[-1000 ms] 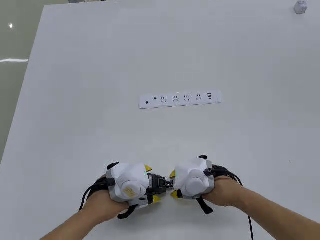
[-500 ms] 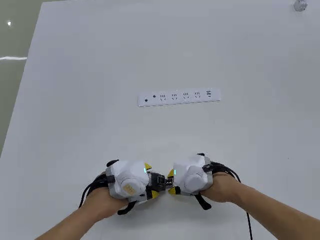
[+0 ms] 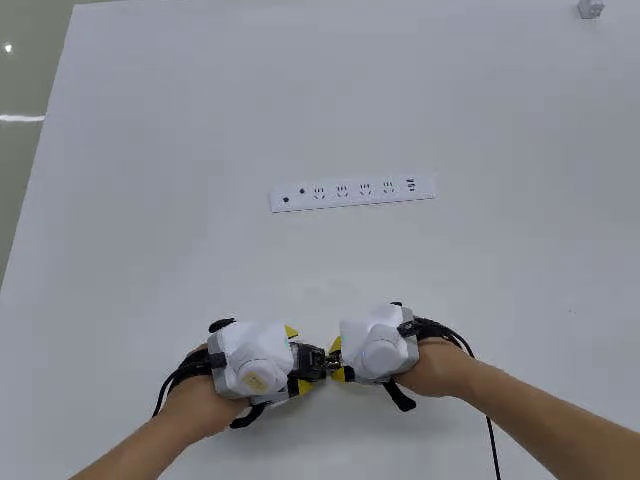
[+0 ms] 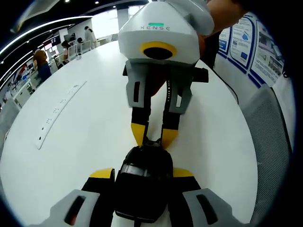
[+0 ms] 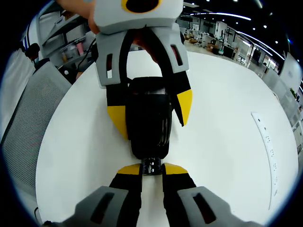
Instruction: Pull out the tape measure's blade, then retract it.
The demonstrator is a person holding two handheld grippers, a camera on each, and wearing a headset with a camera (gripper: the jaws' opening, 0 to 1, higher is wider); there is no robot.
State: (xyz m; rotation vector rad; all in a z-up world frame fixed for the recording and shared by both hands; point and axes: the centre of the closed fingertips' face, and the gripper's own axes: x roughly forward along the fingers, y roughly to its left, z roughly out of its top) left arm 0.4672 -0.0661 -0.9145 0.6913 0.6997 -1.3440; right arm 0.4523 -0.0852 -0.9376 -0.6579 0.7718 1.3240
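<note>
- Two claws lie low over the white tabletop (image 3: 180, 150), tips facing each other, each held in one of the person's two hands.
- The left claw (image 4: 142, 174) has its yellow-tipped jaws part-way open and clamped on the sides of the one tape measure (image 5: 149, 118), a black case that fills the gap between them.
- The case's markings are too dark to read, and its back end is hidden inside the left claw's grey frame.
- The blade's end hook (image 5: 151, 164), a small metal piece, sits right against the case's mouth on the side toward the right claw.
- The right claw (image 4: 154, 135) has its jaws drawn nearly together, pinching that hook between the two yellow tips.
- The right claw's white housing reads "XENSE" under a short green light.
- One white power strip (image 3: 352, 190) lies flat well beyond both claws. Its row of sockets is too small to count surely.
- Past the right claw in the left gripper view, wall posters (image 4: 244, 40) carry text too small to read.
- Far beyond the right claw, at the tabletop's far corner, one small pale object (image 3: 590, 8) is cut off by the picture's edge. I cannot tell what it is.
</note>
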